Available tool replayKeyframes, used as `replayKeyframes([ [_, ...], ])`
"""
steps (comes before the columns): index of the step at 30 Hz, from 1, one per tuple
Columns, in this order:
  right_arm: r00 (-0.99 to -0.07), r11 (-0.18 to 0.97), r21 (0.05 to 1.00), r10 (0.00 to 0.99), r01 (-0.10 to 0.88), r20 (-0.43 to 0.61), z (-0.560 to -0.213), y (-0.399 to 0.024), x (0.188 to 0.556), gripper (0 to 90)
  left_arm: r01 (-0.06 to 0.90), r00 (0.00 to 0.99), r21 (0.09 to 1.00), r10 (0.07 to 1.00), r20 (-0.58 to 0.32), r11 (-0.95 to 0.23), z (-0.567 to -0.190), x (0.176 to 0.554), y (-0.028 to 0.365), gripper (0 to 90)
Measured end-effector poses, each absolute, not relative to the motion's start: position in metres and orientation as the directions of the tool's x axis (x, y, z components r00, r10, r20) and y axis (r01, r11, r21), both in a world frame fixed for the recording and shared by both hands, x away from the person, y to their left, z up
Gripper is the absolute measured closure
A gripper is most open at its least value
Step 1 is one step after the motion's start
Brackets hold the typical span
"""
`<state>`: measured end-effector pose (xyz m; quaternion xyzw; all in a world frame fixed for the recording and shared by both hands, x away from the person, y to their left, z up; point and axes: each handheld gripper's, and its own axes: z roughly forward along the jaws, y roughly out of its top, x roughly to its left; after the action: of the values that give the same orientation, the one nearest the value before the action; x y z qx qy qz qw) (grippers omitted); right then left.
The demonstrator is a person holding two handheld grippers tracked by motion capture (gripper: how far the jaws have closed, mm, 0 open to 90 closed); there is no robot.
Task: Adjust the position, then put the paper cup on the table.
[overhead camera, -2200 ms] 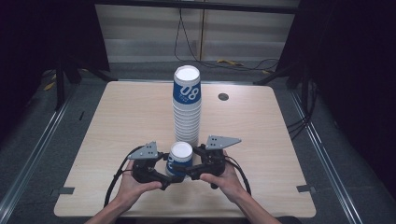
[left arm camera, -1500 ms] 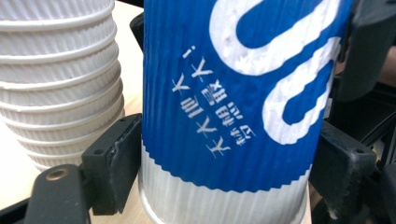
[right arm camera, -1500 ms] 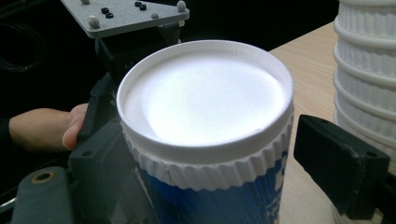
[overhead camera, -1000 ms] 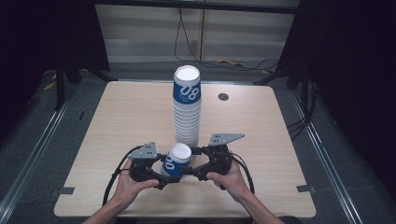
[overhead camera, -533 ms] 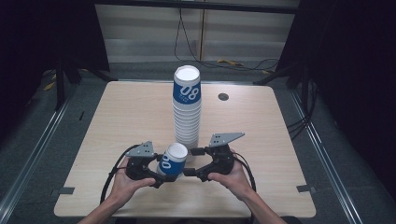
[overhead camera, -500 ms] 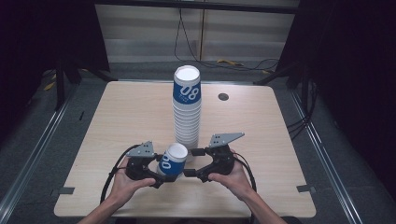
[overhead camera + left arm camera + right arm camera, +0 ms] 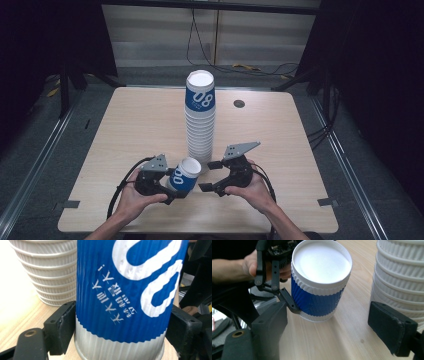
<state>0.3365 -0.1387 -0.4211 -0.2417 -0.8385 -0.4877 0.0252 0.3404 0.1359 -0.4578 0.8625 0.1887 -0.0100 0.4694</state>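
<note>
Cup (image 7: 184, 175) in blue ribbed paper with a white rim sits gripped low on its body by the left gripper (image 7: 167, 186), whose fingers (image 7: 60, 327) press both sides just above the white base band. It tilts toward the tall stack of cups (image 7: 200, 120) and stands just beside the stack's foot, at the near middle of the bench (image 7: 125, 120). In the right gripper view its base looks close to the wood, though whether it touches I cannot tell. The right gripper (image 7: 211, 176) waits near the cup's mouth with its fingers (image 7: 392, 328) spread wide, holding nothing. The risk, as I judge it, lies in the thin wall: a harder squeeze could crumple it. Swinging the tilted cup sideways could also knock the tall stack over, since it stands so close.
</note>
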Motion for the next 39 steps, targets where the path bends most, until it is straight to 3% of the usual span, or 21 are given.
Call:
replayKeyframes([
  [9, -0.898, 0.476, 0.777, 0.358, 0.412, 0.256, -0.424, -0.135, 0.336, 16.0, 0.311, 0.938, 0.771, 0.307, -0.158, -0.555, -0.458, 0.341, 0.131, 19.5],
  [13, -0.902, 0.494, 0.769, 0.357, 0.404, 0.244, -0.424, -0.134, 0.337, 21.7, 0.301, 0.938, 0.766, 0.323, -0.128, -0.569, -0.458, 0.343, 0.131, 19.5],
  [39, -0.924, 0.616, 0.695, 0.322, 0.370, 0.207, -0.433, -0.124, 0.333, 16.6, 0.205, 0.976, 0.637, 0.205, -0.075, -0.743, -0.453, 0.341, 0.114, 19.9],
])
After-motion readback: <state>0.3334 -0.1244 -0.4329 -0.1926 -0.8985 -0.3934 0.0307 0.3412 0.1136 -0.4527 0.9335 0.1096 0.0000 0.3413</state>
